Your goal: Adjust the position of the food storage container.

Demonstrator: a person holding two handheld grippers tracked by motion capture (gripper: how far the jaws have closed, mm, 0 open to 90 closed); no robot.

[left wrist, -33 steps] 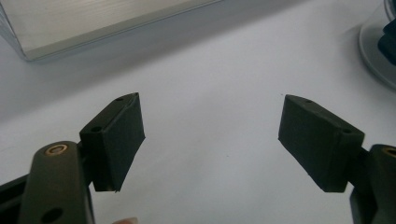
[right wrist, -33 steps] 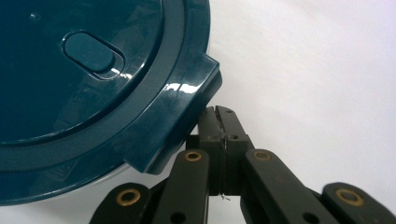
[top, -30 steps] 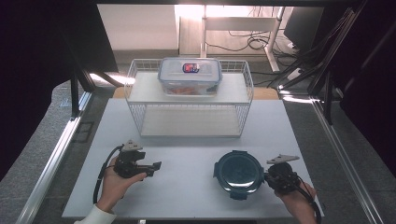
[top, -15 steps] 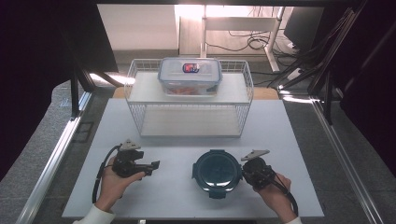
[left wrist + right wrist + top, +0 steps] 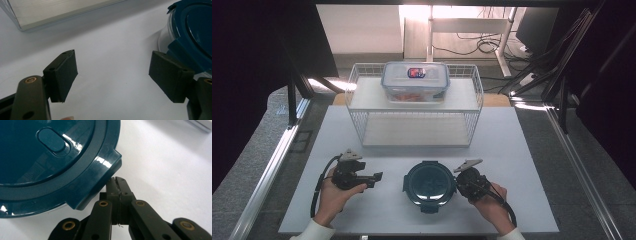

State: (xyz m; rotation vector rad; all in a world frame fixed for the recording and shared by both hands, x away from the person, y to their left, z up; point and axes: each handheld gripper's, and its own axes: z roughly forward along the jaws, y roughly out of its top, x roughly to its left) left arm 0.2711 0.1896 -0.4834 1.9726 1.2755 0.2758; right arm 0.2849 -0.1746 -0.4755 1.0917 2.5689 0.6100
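On the white table, in front of the white wire rack whose upper shelf carries a clear rectangular lidded food container, a round container with a dark teal lid sits between the two hands. The right gripper lies at the container's right side with its jaws pressed together on nothing, their tips at a latch tab of the lid. The left gripper rests on the table to the container's left, apart from it, jaws spread wide and empty, pointing toward the lid.
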